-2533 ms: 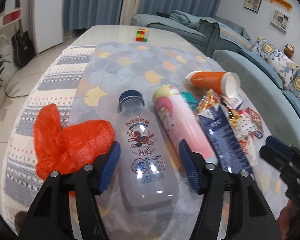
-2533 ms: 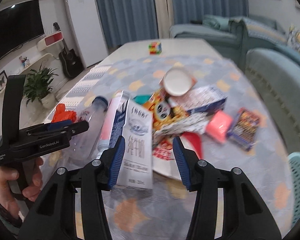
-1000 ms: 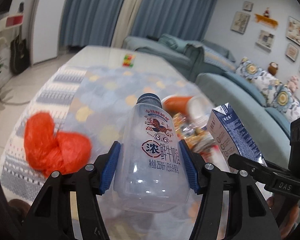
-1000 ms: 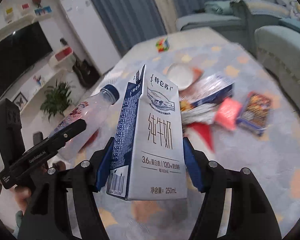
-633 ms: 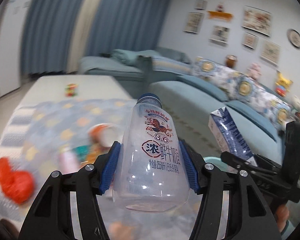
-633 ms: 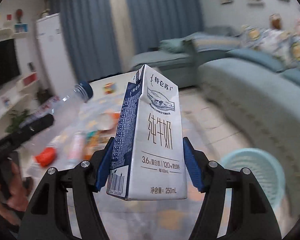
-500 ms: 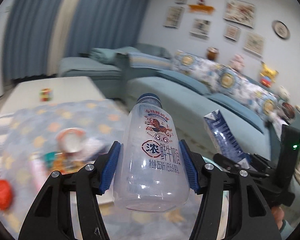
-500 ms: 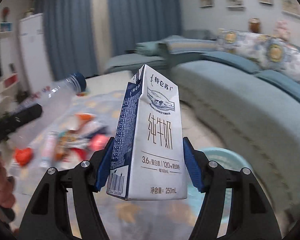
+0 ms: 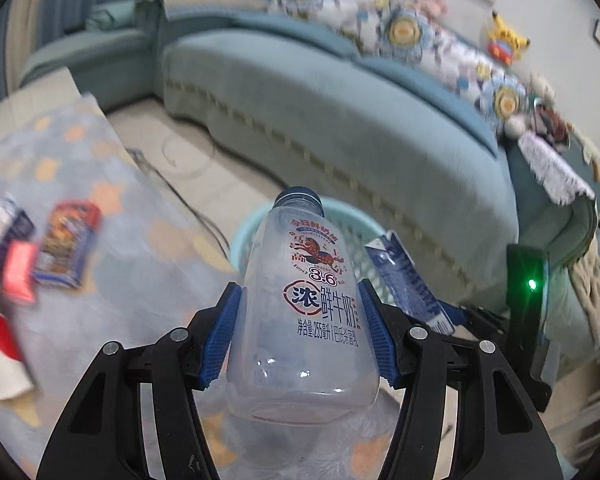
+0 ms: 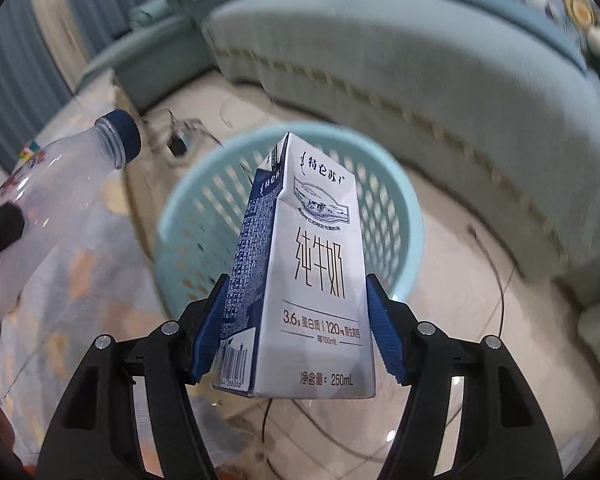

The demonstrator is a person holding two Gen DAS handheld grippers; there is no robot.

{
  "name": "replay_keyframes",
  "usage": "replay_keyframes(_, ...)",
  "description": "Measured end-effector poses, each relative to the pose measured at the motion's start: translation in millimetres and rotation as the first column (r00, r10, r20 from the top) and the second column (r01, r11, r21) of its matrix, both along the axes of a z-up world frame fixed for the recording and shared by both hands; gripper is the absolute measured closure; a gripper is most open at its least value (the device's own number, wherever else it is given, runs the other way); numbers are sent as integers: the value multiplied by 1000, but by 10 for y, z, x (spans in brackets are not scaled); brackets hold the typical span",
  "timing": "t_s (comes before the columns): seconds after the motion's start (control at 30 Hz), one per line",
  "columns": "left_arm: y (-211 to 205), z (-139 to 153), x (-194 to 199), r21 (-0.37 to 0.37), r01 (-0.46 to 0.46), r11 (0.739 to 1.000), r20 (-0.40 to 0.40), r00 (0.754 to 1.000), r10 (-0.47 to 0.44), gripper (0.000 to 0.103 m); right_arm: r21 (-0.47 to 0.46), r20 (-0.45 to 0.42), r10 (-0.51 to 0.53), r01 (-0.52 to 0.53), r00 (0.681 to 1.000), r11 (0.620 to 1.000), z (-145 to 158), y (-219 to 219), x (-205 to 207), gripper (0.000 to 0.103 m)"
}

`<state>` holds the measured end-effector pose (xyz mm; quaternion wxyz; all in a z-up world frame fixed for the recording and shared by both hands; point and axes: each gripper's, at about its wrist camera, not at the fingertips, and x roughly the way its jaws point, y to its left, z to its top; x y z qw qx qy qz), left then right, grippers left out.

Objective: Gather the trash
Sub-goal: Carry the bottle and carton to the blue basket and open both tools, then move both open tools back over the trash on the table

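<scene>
Left gripper (image 9: pixel 302 338) clamping a clear bottle (image 9: pixel 306 312) above the table edge, cap pointing toward the basket (image 10: pixel 404 216), right gripper (image 10: pixel 294 330) clamping a milk carton (image 10: pixel 312 280), holding it over the basket's mouth, sofa (image 10: pixel 420 40) lying behind.

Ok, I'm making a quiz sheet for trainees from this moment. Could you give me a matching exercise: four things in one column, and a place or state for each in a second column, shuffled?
Things:
1. milk bottle
2. milk carton
3. laundry-style basket
4. snack packet

Places or states:
A. lying on the patterned tablecloth
B. held in the right gripper
C. standing on the floor by the sofa
D. held in the left gripper

Pairs: 1-D, 2-B, 3-C, 4-A
</scene>
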<state>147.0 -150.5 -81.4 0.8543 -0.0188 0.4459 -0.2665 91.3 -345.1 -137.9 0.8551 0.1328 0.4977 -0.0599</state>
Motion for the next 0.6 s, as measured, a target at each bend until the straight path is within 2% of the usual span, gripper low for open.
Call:
replay_keyframes(0.07, -63, -124, 27, 23, 6, 1000, -28, 1000, -6, 46, 12, -31, -8, 8, 999, 1000, -126, -50, -8, 41)
replay_keyframes(0.23, -155, -327, 86, 49, 22, 999, -77, 997, -18, 46, 29, -52, -11, 12, 999, 999, -148, -102, 42, 41)
replay_keyframes(0.37, -73, -257, 45, 15, 27, 1000, -53, 998, -26, 33, 61, -26, -29, 30, 999, 998, -100, -168, -8, 40)
replay_keyframes(0.6, 53, -65, -38, -44, 2, 999, -4, 1000, -2, 33, 74, 4, -34, 34, 999, 997, -44, -247, -47, 40)
